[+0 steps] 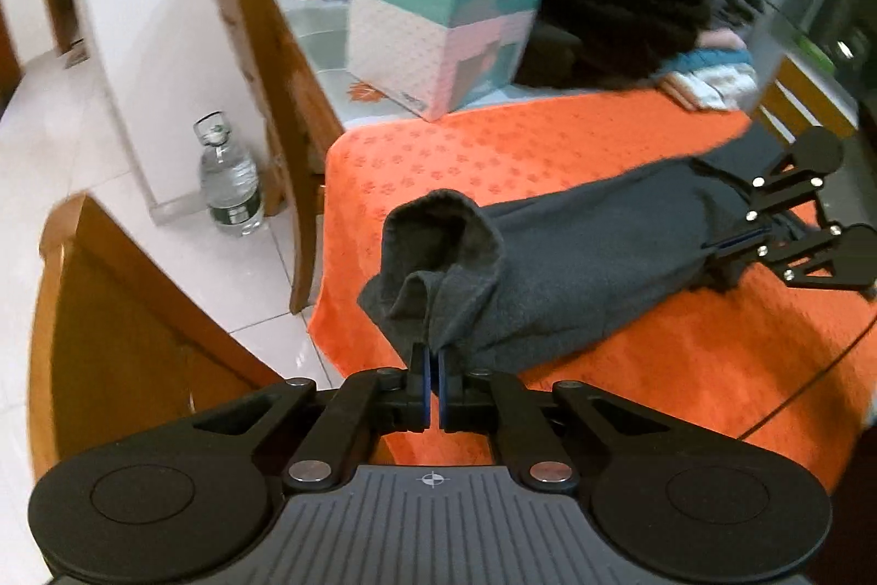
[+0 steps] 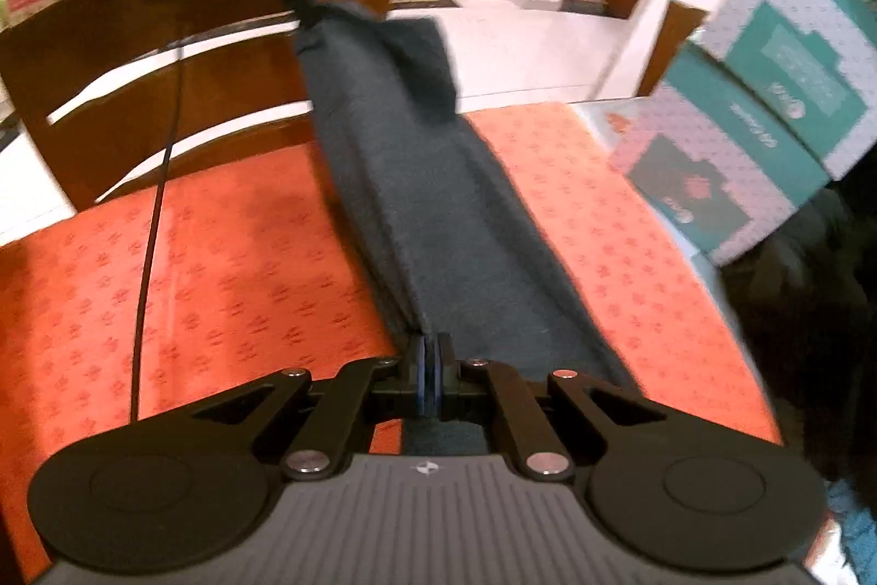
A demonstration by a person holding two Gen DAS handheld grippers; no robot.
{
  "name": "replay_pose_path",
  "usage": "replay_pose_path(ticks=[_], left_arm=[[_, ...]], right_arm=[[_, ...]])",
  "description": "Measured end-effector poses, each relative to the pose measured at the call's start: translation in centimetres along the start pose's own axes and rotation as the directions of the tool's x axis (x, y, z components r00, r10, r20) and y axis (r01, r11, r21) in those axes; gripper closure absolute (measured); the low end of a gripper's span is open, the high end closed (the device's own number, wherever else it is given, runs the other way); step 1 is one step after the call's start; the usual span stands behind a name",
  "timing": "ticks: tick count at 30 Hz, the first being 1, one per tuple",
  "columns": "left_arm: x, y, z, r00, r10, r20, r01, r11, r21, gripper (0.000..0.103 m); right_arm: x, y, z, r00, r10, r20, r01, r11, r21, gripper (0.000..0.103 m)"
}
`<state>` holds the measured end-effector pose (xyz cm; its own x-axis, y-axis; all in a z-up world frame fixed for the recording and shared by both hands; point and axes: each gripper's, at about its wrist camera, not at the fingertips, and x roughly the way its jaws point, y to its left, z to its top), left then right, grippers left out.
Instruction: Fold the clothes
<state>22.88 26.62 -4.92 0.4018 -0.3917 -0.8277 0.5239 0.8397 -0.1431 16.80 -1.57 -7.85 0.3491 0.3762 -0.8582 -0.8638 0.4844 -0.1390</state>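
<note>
Left wrist: both hand-held grippers (image 1: 431, 355) (image 2: 431, 344) pinching fuzzy grey fleece garment (image 1: 575, 250), long folded strip.

The garment (image 1: 575, 256) is plain dark grey, with a paler grey inner face showing where its end curls over. The cloth (image 1: 548, 146) on the desk is bright orange, covered in a repeating pattern of small darker orange flower shapes. Both the left gripper (image 1: 431, 357) and the right gripper (image 2: 430, 352) are black with blue pads and silver rivets, on ribbed grey bodies. The stacked boxes (image 1: 444, 9) are white with fine dots, pale pink panels and teal bands. The chairs (image 1: 263, 53) are warm brown wood. The pile of clothes (image 1: 630, 9) is mostly black, with light blue and white pieces at its edge. The floor (image 1: 55, 135) is glossy white tile. The water bottle (image 1: 230, 179) is clear with a dark label.
</note>
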Motion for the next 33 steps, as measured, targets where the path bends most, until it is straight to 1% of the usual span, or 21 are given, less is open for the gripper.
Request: replay_pose_path(ticks=[2,3,6,10,11,13,15,17,21,23,24,25,26,27,28,31,33], left_arm=[[0.5,0.1,0.3,0.999,-0.003,-0.042,0.003,1.000,-0.001,0.098],[0.6,0.1,0.2,0.999,0.015,-0.049,-0.015,1.000,-0.005,0.101],[0.8,0.0,0.0,0.995,0.069,-0.071,-0.070,0.997,-0.019,0.100],[1.1,-0.1,-0.4,0.985,0.139,-0.101,-0.143,0.989,-0.034,0.099],[1.2,-0.2,-0.4,0.984,0.144,-0.105,-0.149,0.988,-0.039,0.097],[1.6,-0.8,-0.5,0.988,0.117,-0.099,-0.123,0.991,-0.051,0.081],[1.9,-1.3,-0.6,0.991,0.095,-0.094,-0.101,0.993,-0.064,0.071],[2.5,-1.4,-0.7,0.992,0.091,-0.091,-0.099,0.992,-0.077,0.071],[3.5,-1.5,-0.9,0.993,0.085,-0.086,-0.093,0.990,-0.102,0.070],[4.0,-1.6,-0.9,0.993,0.081,-0.083,-0.091,0.989,-0.115,0.072],[4.3,-1.6,-1.0,0.993,0.080,-0.082,-0.089,0.989,-0.122,0.084],[4.6,-1.6,-1.0,0.994,0.078,-0.080,-0.088,0.988,-0.128,0.087],[4.8,-1.7,-1.1,0.994,0.076,-0.079,-0.087,0.987,-0.135,0.088],[5.1,-1.7,-1.1,0.994,0.075,-0.077,-0.085,0.986,-0.141,0.094],[5.1,-1.5,-1.1,0.994,0.077,-0.074,-0.088,0.985,-0.147,0.097],[4.8,-0.1,-0.8,0.994,0.090,-0.060,-0.099,0.980,-0.174,0.097],[5.0,0.6,-0.8,0.992,0.103,-0.068,-0.114,0.975,-0.188,0.097]], right_arm=[[0.7,0.7,-0.2,1.000,0.016,-0.014,-0.016,1.000,-0.005,0.100],[1.0,1.0,-0.2,0.999,0.024,-0.021,-0.024,1.000,-0.006,0.100],[2.3,2.0,-0.5,0.998,0.029,-0.051,-0.031,0.999,-0.023,0.100],[2.6,2.8,-0.7,0.998,0.029,-0.059,-0.031,0.999,-0.029,0.098],[2.5,2.9,-0.6,0.998,0.030,-0.058,-0.032,0.999,-0.024,0.098],[2.1,2.9,-0.6,0.998,0.032,-0.051,-0.033,0.999,-0.018,0.096],[1.7,2.8,-0.5,0.999,0.030,-0.042,-0.031,0.999,-0.011,0.092],[1.2,2.7,-0.5,0.999,0.029,-0.034,-0.029,1.000,-0.004,0.089],[1.2,2.6,-0.7,0.999,0.025,-0.041,-0.025,1.000,0.009,0.088],[1.6,2.6,-0.9,0.998,0.019,-0.054,-0.019,1.000,0.006,0.088],[1.8,2.6,-1.0,0.998,0.021,-0.064,-0.020,1.000,0.005,0.088],[2.1,2.6,-1.1,0.997,0.021,-0.075,-0.020,1.000,0.006,0.088],[2.2,2.6,-1.2,0.996,0.018,-0.085,-0.017,1.000,0.007,0.089],[2.4,2.6,-1.3,0.996,0.017,-0.092,-0.017,1.000,0.010,0.089],[2.5,2.5,-1.4,0.995,0.019,-0.094,-0.018,1.000,0.015,0.091],[2.7,2.4,-1.5,0.995,0.023,-0.096,-0.021,0.999,0.026,0.094],[2.8,2.4,-1.5,0.995,0.027,-0.097,-0.024,0.999,0.028,0.094]])
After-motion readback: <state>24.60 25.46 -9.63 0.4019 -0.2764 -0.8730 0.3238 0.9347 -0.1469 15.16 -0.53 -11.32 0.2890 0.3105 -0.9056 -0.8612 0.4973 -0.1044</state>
